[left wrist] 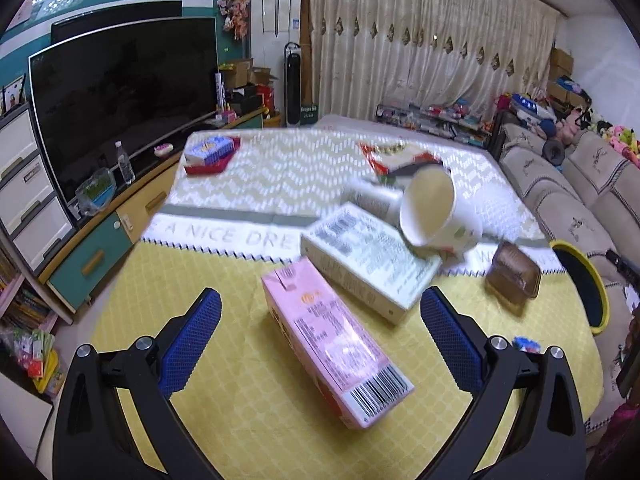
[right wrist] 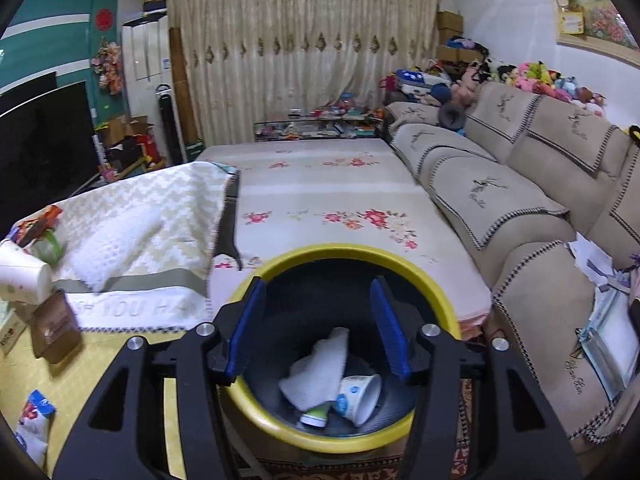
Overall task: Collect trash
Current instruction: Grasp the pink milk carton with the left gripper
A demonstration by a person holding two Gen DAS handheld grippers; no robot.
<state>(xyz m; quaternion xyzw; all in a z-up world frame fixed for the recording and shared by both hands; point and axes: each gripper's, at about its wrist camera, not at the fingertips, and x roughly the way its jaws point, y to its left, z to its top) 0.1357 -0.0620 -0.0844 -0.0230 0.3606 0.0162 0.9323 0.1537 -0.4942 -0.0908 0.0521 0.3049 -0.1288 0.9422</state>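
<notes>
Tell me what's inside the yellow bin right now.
Inside the yellow bin: a white crumpled wrapper, a white cup on its side and a small green-and-white piece. Anything beneath them is covered.

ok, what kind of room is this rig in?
Most likely a home living room: a large dark flat-screen television on a low cabinet, a beige cushioned fabric sofa topped with plush toys, and long cream patterned curtains.

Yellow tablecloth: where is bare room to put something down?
Bare: the yellow tablecloth left of the pink carton, and the zigzag cloth behind. Crowded: white box, paper cup and brown tub on the right.
</notes>
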